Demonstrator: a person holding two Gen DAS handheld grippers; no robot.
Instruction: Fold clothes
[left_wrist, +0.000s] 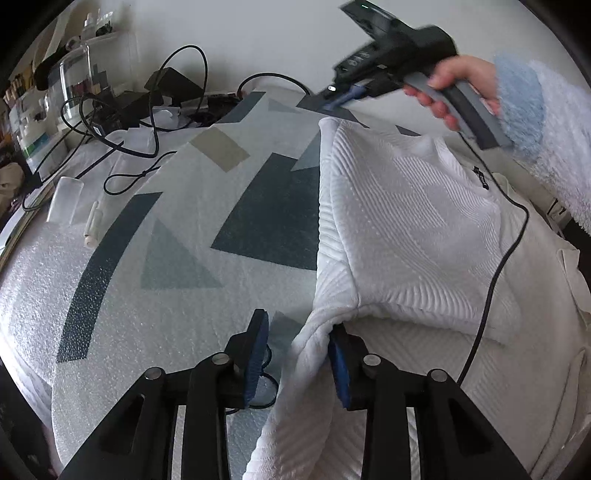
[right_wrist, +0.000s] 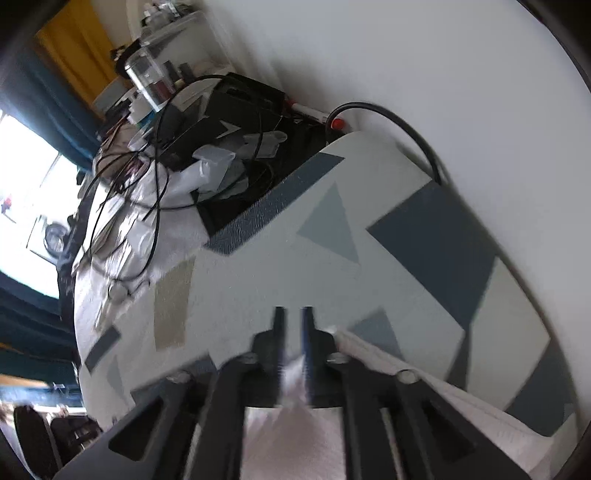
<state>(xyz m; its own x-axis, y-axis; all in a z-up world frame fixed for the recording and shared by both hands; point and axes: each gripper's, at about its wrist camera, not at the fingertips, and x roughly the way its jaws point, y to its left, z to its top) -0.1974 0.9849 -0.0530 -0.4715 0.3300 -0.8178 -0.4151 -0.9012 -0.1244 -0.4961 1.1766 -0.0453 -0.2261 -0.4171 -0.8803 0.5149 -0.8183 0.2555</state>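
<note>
White ribbed sweater (left_wrist: 399, 229) folded, left claw (left_wrist: 299, 363) open beside sleeve, right claw (right_wrist: 293, 332) open

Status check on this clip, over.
Left gripper open, white sweater between pads. Right gripper open at the far corner. Black cable draped across.

The patterned mat (left_wrist: 207, 206) lies bare left of the white sweater (left_wrist: 406, 221) — open passage there. Beyond its far edge, tangled black cables (left_wrist: 147, 110), a black box (right_wrist: 240, 107) and small plastic bits crowd the desk (left_wrist: 33, 280) — blocked.
</note>
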